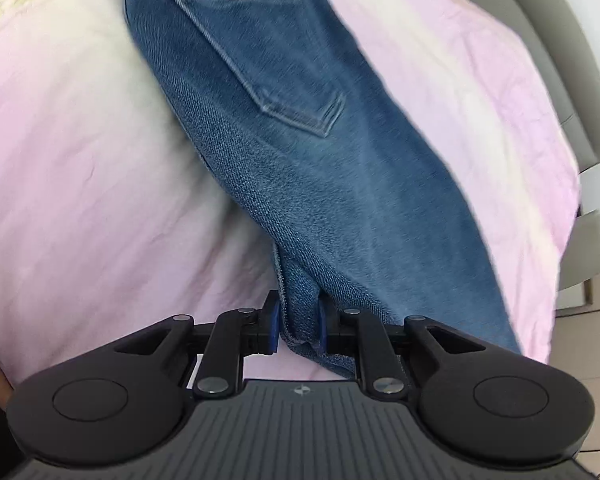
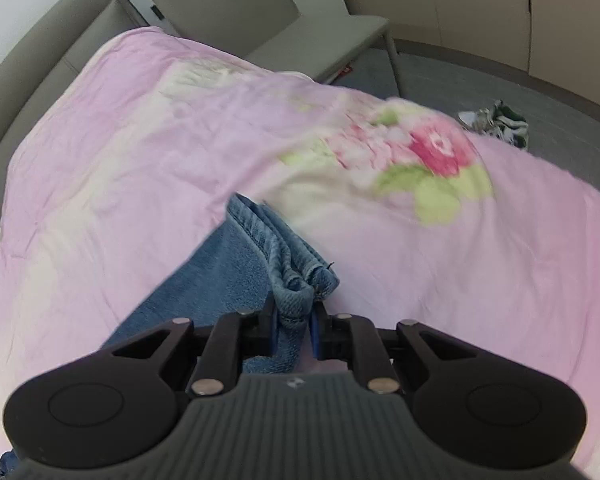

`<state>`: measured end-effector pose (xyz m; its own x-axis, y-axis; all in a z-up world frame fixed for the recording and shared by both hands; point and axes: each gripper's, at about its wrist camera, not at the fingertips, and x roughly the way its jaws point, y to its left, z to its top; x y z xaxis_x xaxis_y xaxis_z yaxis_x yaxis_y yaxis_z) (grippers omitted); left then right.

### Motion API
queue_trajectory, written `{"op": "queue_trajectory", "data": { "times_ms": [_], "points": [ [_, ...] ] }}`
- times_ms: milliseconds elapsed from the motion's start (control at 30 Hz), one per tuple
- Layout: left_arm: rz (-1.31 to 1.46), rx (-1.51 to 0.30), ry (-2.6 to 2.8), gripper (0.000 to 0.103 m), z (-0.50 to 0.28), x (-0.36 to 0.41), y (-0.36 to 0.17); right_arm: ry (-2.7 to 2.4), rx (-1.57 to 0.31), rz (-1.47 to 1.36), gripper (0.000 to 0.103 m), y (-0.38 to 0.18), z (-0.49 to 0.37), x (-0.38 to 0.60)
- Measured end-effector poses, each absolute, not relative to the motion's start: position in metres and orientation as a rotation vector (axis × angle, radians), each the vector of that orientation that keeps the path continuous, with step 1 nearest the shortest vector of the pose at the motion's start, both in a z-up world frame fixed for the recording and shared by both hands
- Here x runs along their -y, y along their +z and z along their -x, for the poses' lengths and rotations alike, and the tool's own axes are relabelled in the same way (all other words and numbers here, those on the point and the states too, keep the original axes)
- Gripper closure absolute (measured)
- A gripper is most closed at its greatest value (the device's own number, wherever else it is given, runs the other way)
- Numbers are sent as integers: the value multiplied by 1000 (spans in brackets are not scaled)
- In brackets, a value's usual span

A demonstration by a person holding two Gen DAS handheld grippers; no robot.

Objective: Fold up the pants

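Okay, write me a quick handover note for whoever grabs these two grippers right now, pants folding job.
Left gripper: shut on the jeans, pinching a bunched edge; the back pocket faces up.
Right gripper: shut on the jeans' hem end, with stitched edges bunched between the fingers.
The jeans lie on the pink floral sheet, apparently doubled leg over leg.
Done: both ends gripped.
Left: probably bring the hem end toward the pocket end, lay flat, smooth, release.

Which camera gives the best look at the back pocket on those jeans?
The left wrist view: the back pocket lies in full sight on the jeans. The right wrist view shows only bunched hems in the right claw, no pocket.
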<state>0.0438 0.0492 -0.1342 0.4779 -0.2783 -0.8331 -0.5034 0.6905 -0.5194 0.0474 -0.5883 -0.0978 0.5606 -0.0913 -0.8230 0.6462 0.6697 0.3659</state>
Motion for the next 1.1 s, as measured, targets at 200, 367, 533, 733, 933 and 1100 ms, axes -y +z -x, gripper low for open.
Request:
{"op": "queue_trajectory", "data": {
  "times_ms": [200, 367, 533, 733, 933, 1100],
  "points": [
    [766, -1135, 159, 81, -57, -41, -155, -502, -928, -621, 93, -131, -55, 580],
    [729, -1139, 165, 65, -45, -44, -142, -447, -937, -547, 85, -120, -55, 580],
    [599, -1090, 198, 64, -36, -36, -106, -448, -929, -269, 63, -97, -53, 570],
    [514, -987, 167, 63, -43, -31, -68, -368, -852, -204, 63, -65, -58, 562],
    [435, -981, 62, 60, -77, -14, -64, -198, -848, -130, 62, -55, -90, 517],
    [394, -996, -27, 56, -108, 1, -79, -101, -895, -59, 61, -68, -122, 481]
  ]
}}
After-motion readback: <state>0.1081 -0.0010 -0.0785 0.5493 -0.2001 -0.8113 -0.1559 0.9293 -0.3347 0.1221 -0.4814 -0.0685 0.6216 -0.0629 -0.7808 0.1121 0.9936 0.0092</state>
